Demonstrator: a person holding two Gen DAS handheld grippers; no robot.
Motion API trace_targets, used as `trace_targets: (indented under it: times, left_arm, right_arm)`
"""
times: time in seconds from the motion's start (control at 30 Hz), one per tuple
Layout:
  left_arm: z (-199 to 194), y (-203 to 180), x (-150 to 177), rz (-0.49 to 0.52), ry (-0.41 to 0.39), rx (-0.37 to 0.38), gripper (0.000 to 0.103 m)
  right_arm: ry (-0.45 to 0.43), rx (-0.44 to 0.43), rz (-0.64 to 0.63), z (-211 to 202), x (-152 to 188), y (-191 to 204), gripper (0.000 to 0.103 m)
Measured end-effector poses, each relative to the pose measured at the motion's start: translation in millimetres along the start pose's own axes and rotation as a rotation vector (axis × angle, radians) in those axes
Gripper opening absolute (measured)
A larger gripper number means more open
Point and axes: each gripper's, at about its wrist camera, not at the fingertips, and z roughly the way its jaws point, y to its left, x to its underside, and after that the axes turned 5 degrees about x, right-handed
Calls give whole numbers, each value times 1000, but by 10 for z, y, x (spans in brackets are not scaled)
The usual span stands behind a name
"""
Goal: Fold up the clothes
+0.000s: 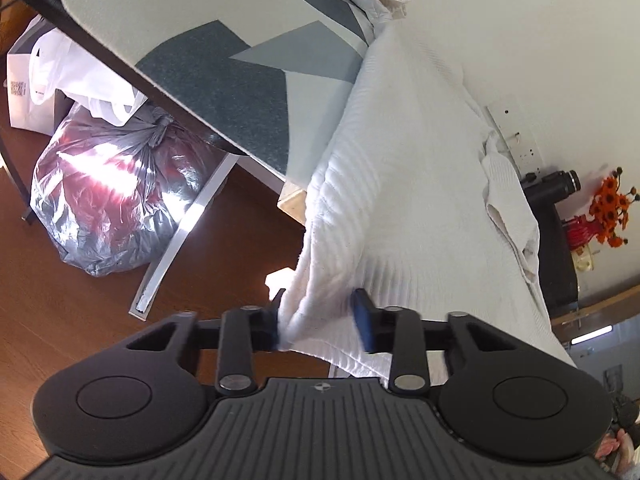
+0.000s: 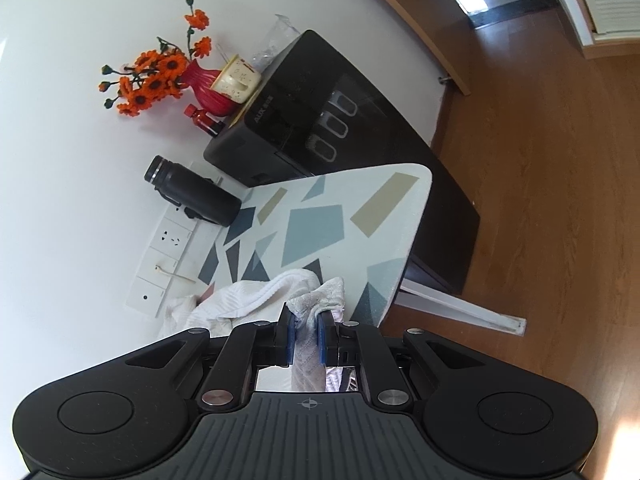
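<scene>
A white ribbed knit sweater lies stretched along a table with a geometric blue, grey and beige pattern. My left gripper is shut on the sweater's bunched hem, which hangs off the table's near edge. In the right wrist view my right gripper is shut on another bunched part of the white sweater, above the patterned table. More of the sweater is heaped to the left of the fingers.
A tied silver bag and a white paper bag sit on the wooden floor under the table. A black flask stands on the table by the wall. A black appliance carries a red vase of orange flowers and a mug.
</scene>
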Motion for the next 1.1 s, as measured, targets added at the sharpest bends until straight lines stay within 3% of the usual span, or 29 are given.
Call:
trace_targets:
  times: [0.17, 0.43, 0.9, 1.1]
  left_arm:
    - [-47, -213, -64, 85, 15, -95, 11]
    - [-110, -352, -87, 143, 48, -162, 9]
    - [-376, -438, -121, 147, -26, -102, 9]
    - [-488, -481, -161, 147, -73, -72, 9]
  right_arm:
    - [8, 22, -13, 52, 48, 17, 10]
    - [18, 27, -79, 84, 135, 101, 10]
    - [37, 49, -303, 63, 330, 398, 10]
    - [28, 19, -370, -16, 362, 533, 10]
